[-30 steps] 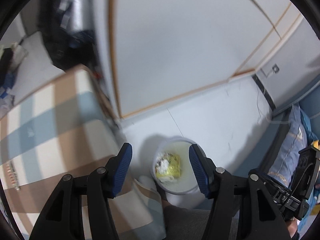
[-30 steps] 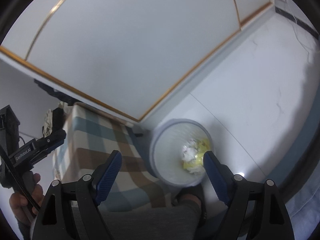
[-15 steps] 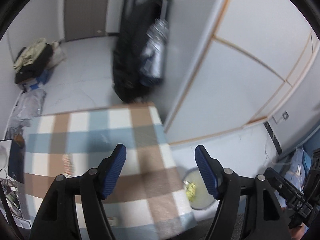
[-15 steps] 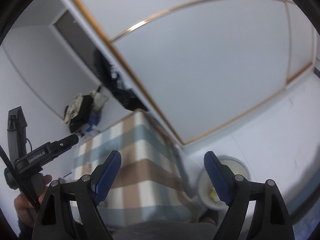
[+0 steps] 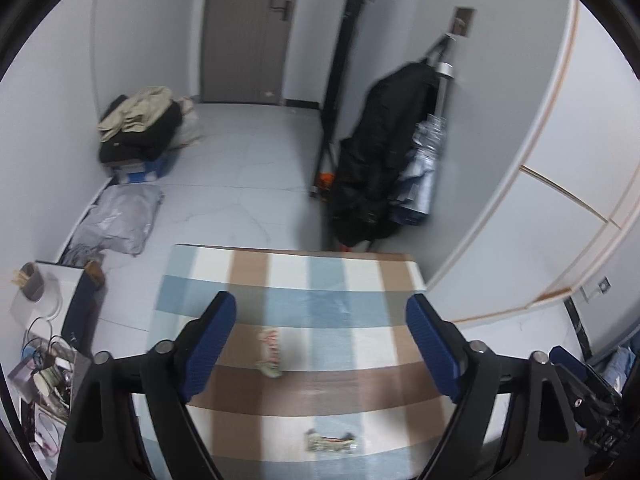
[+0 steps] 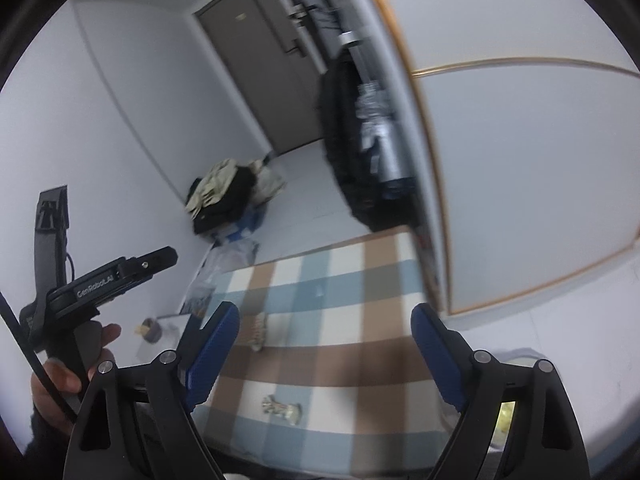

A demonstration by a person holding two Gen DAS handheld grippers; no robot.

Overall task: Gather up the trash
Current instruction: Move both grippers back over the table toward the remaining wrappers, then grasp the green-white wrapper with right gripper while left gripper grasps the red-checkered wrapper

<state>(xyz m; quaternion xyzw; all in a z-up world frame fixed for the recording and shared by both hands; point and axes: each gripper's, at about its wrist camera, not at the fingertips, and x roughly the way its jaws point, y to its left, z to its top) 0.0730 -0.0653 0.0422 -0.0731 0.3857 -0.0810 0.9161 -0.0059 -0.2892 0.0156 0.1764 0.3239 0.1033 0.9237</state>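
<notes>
1. The left gripper (image 5: 320, 344) has its blue-padded jaws spread wide and opening further, with nothing between them; it points down at a table under a checked cloth (image 5: 328, 308) of blue, brown and white squares.
2. The right gripper (image 6: 324, 354) is likewise wide and opening, its jaws empty, above the same cloth.
3. The only writing that can be read is "GenRobot.AI", printed in white on the black body of the left gripper as it shows in the right wrist view, up and to the left of the right gripper's jaws, held by a hand (image 6: 60, 380).
4. Between and just beyond the left gripper's jaws a crumpled wrapper with red print (image 5: 270, 350) lies on the cloth; its print is too blurred to read.
5. Nearer, under the left gripper, a second flattened wrapper (image 5: 330, 442) lies close to the cloth's near edge.
6. Behind the right gripper's right finger, low on the floor, sits a pale trash bin (image 6: 506, 412) with something yellow in it; most of it is hidden.
7. To the far left of the left gripper a small grey cup (image 5: 30, 284) holds thin sticks.
8. Farther off, a blue box (image 5: 140, 170) on the floor carries piled clothes.
</notes>
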